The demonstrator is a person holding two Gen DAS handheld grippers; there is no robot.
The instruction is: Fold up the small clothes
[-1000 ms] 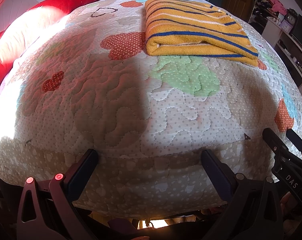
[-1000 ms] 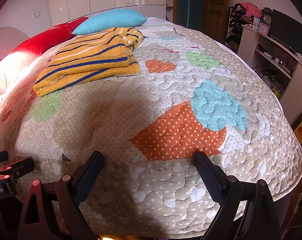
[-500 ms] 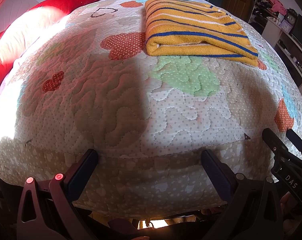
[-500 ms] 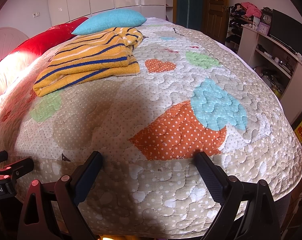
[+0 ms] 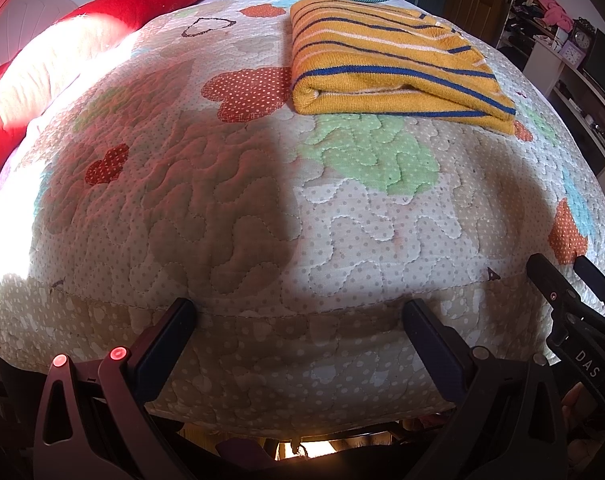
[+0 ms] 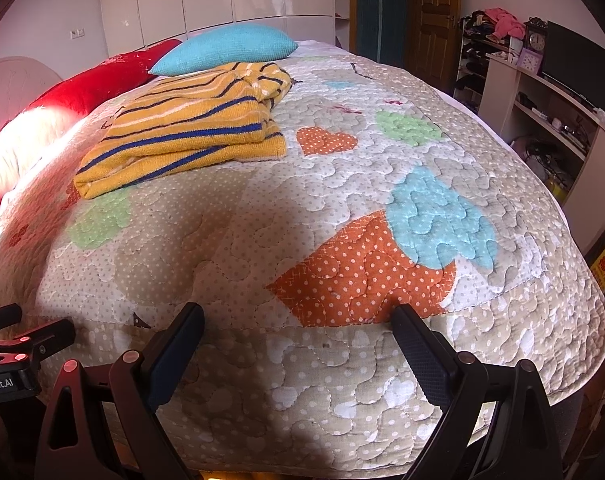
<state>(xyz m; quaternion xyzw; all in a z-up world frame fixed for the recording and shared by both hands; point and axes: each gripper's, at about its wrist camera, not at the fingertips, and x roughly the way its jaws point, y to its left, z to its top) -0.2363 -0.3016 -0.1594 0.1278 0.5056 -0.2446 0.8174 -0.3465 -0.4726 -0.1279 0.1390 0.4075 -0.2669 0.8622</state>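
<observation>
At the near edge of the quilted bedspread [image 5: 262, 220], the left gripper [image 5: 298, 316] and right gripper [image 6: 296, 320] are held with fingers spread apart, nothing grasped. Farther back, well apart from both, a yellow striped garment [image 5: 390, 68] is laid near the blue pillow [image 6: 226, 48], already folded into layers. Folding is judged complete or paused; any next move requires a forward reach.

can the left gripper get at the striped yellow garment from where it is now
Probably yes. The left gripper is open at the near edge of the bed, and only bare quilt lies between it and the folded yellow striped garment. It would need a forward reach.
</observation>
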